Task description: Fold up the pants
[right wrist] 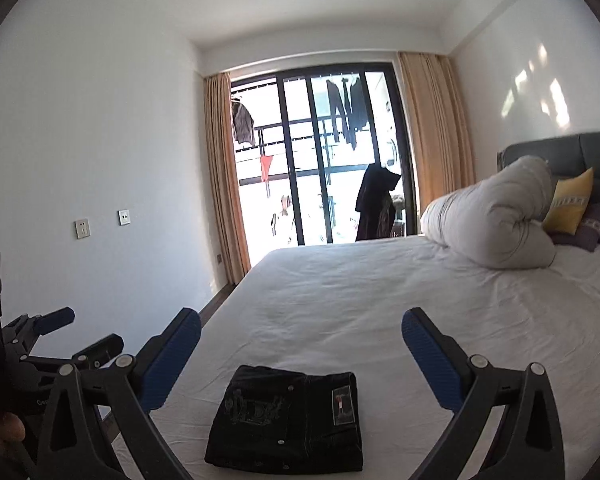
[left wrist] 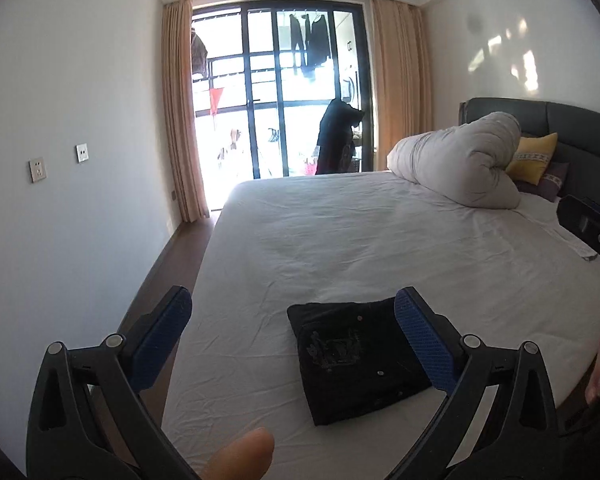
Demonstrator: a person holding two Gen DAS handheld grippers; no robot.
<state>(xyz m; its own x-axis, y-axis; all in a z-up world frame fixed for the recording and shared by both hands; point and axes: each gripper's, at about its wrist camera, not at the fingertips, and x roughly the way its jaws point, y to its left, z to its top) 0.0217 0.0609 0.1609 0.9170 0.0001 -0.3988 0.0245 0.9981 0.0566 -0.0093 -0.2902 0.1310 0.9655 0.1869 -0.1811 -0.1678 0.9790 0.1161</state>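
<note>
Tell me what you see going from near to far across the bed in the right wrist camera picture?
Folded black pants → bare white sheet of the bed → rolled-up grey duvet → glass balcony door → clothes hanging outside.

Bright daylight pours through the dark-framed glass doors (right wrist: 320, 156), tan curtains (right wrist: 224, 168) either side; white walls (right wrist: 100, 120), a white-sheeted bed (right wrist: 380, 300), rolled duvet (right wrist: 496, 224) by the grey headboard (right wrist: 560, 152).
</note>
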